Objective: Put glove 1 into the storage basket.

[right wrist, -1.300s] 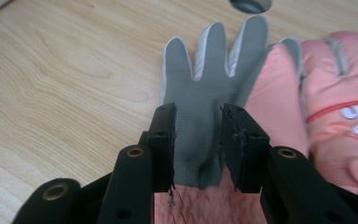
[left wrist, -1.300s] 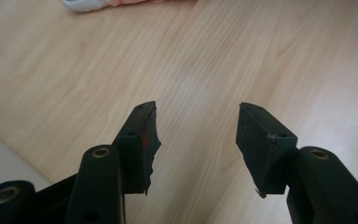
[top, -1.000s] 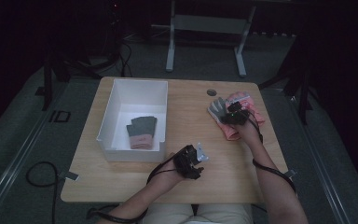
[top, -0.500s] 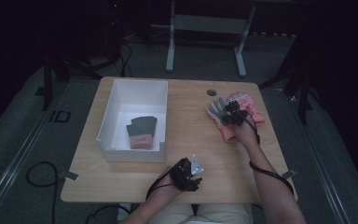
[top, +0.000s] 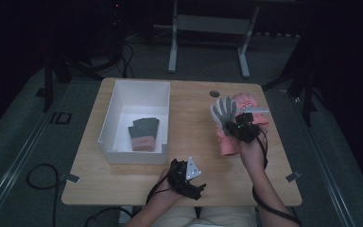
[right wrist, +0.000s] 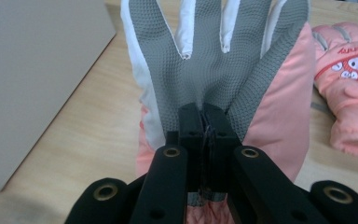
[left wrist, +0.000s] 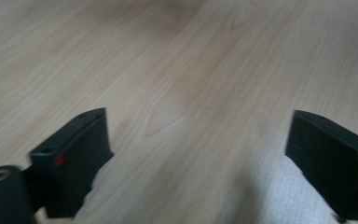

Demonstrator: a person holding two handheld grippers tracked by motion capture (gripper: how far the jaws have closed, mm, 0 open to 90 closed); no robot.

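Right gripper view: the right gripper [right wrist: 204,114] pinches a grey-palmed pink fabric glove [right wrist: 214,60]; near-left, the left gripper [left wrist: 200,154] has just spread wide, empty.

A light wooden bench [top: 189,137] carries a white open box [top: 108,127] on its left half. On its right half lie pink gloves: one with a grey palm [top: 224,124], and beside it, toward the far right corner, another with a cartoon print [right wrist: 349,74]. A small dark round mark [top: 214,93] sits near the far edge.
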